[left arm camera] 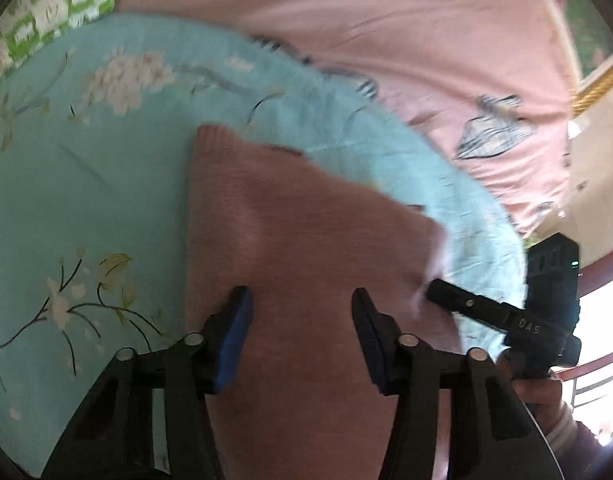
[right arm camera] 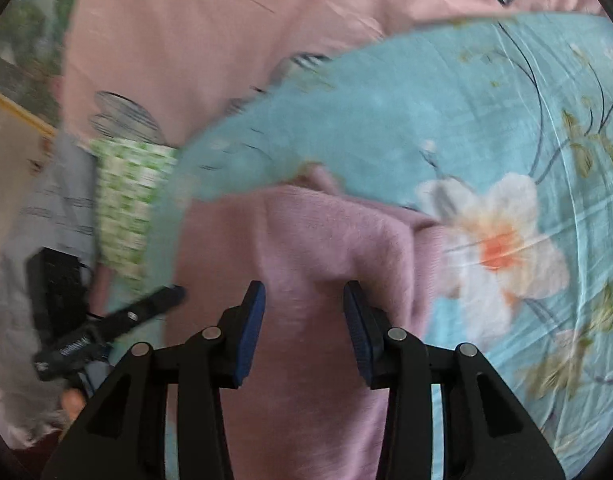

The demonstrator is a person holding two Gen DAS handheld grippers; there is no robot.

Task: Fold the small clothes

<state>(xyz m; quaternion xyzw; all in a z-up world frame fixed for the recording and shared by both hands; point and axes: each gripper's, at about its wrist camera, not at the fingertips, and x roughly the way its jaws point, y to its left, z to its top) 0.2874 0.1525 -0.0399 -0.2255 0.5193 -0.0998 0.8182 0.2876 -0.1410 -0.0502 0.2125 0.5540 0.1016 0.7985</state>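
The pink knit garment [left arm camera: 306, 248] lies on the turquoise floral sheet [left arm camera: 86, 208] of the bed, running from 6 o'clock toward the centre in both wrist views. Both the left tongs [left arm camera: 300, 300] and the right tongs [right arm camera: 304, 294] stand partly spread above it, pinching nothing as far as the blur allows. The risk is a lopsided fold: closing now could catch one knit layer, or the sheet, dragging the bunched far edge askew.
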